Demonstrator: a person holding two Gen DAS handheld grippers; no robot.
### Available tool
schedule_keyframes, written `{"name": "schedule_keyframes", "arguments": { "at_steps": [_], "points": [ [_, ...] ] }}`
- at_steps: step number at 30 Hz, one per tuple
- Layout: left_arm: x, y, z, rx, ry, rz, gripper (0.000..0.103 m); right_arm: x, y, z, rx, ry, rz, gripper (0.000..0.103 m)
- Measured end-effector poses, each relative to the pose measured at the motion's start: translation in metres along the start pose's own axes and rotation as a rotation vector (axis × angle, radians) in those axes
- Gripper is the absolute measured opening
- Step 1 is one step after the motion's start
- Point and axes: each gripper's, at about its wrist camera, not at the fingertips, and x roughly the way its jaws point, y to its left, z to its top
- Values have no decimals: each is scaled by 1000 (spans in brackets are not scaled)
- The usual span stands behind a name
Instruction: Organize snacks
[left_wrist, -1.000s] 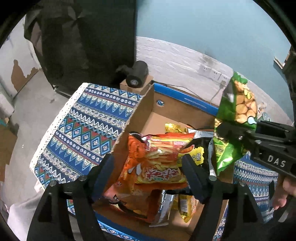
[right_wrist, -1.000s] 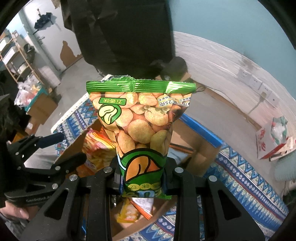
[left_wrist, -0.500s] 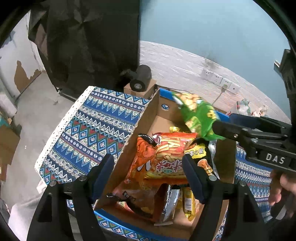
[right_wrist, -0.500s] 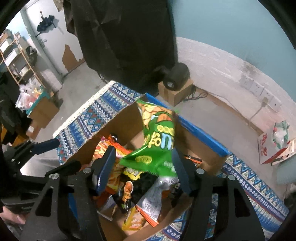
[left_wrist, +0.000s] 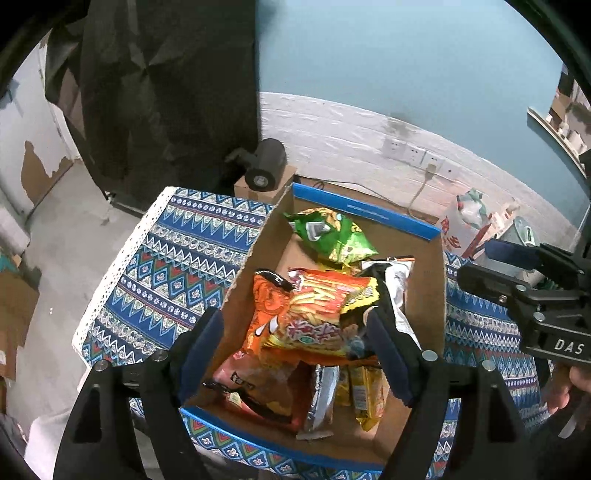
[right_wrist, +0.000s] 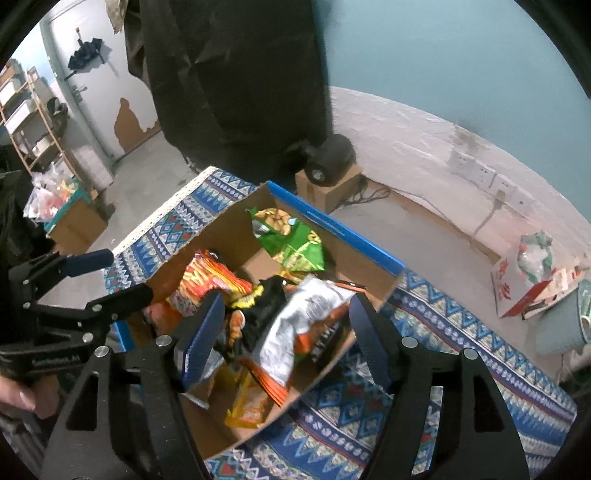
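Both grippers, left gripper (left_wrist: 295, 332) and right gripper (right_wrist: 286, 325), are opening above the cardboard box (left_wrist: 439, 295) (nothing pinched); the green snack bag (left_wrist: 330, 236) lies at its far end.

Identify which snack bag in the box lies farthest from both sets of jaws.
The green bag at the far end of the cardboard box, by its blue-edged wall. The orange bag and silver bag lie nearer.
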Motion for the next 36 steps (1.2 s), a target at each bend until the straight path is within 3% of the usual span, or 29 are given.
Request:
{"name": "schedule_keyframes", "arguments": {
  "at_steps": [3,5,18,28,36],
  "points": [
    [-6,-8,-1,20,-11,1,82,-12,-4,-7,2,-18,-21,74],
    [-10,-13,-2,30,-13,-7,88,-20,-6,-12,6,-29,-36,78],
    [-18,-50,-10,130,-15,-1,90,-57,-36,-41,37,-83,-128,82],
    [-20,-72,-13,184,-33,7,93,-64,-48,-52,54,-79,-141,82],
    [-24,-76,-12,172,-46,-11,94,-66,-50,-53,58,-78,-136,82]
  ]
}}
